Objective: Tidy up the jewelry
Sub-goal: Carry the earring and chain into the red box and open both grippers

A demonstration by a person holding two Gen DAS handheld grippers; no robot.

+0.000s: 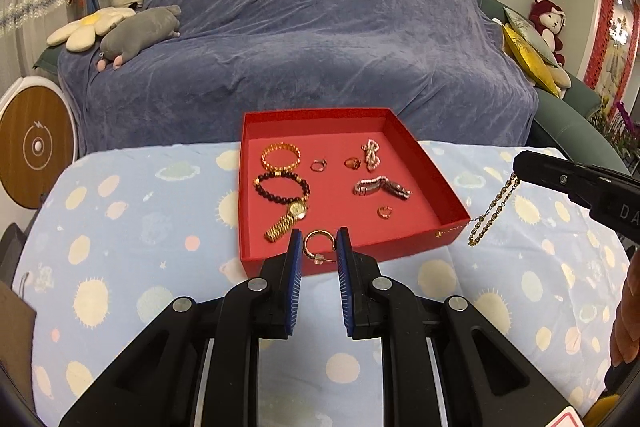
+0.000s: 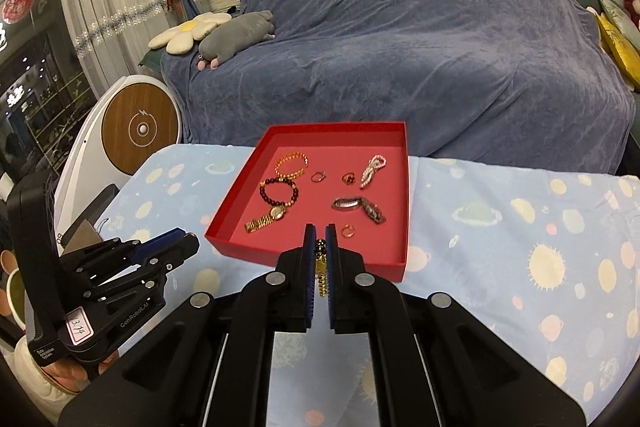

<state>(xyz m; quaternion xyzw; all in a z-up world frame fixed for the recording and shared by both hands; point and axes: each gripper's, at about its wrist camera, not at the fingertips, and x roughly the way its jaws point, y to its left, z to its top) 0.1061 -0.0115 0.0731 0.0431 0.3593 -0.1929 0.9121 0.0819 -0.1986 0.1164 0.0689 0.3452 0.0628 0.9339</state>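
A shallow red box [image 1: 404, 247] sits on the cloth-covered table. In it lie a gold bracelet [image 1: 280, 155], a dark bead bracelet [image 1: 280, 187], a gold watch [image 1: 286, 221], a silver bracelet [image 1: 382, 187], a pearl piece [image 1: 370, 155] and small rings. My left gripper [image 1: 319, 239] hovers over the box's near wall, shut on a gold hoop earring [image 1: 318, 232] with a clear stopper. My right gripper [image 2: 319, 233] is shut on a gold chain [image 2: 321, 271]. In the left wrist view that chain [image 1: 494, 207] dangles from the right gripper [image 1: 517, 169] beside the box's right corner.
The table wears a pale blue cloth [image 2: 520, 247] printed with suns and planets. Behind it stands a sofa under a blue throw [image 1: 320, 47], with plush toys at both ends. A round wood-faced device [image 1: 36, 147] stands at the left. A hand [image 1: 628, 307] shows at the right edge.
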